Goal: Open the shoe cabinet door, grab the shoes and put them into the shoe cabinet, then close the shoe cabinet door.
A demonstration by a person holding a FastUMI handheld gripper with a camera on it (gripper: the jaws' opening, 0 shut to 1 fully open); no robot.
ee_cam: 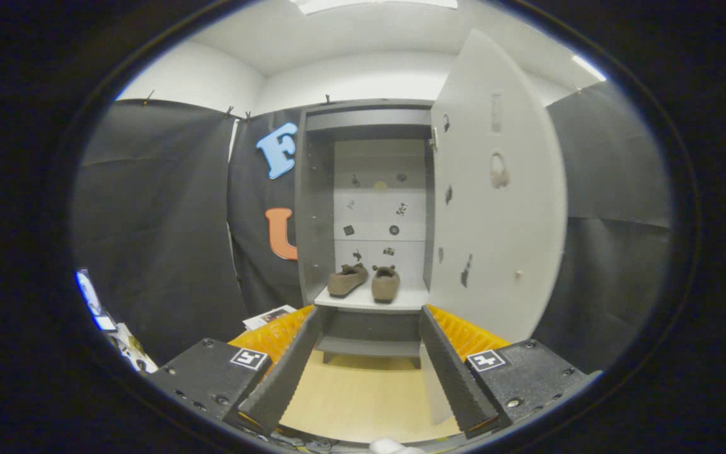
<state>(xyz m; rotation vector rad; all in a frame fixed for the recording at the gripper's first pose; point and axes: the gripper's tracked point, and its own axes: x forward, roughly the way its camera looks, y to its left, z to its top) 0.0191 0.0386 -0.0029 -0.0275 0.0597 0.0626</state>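
1. Two brown suede-like slip-on shoes [363,281] sit side by side on a pale shelf [369,301] inside the tall grey shoe cabinet [316,208].
2. One white cabinet door [495,189] stands swung open.
3. Our gripper [370,328] is spread wide, holding nothing, well short of the cabinet.
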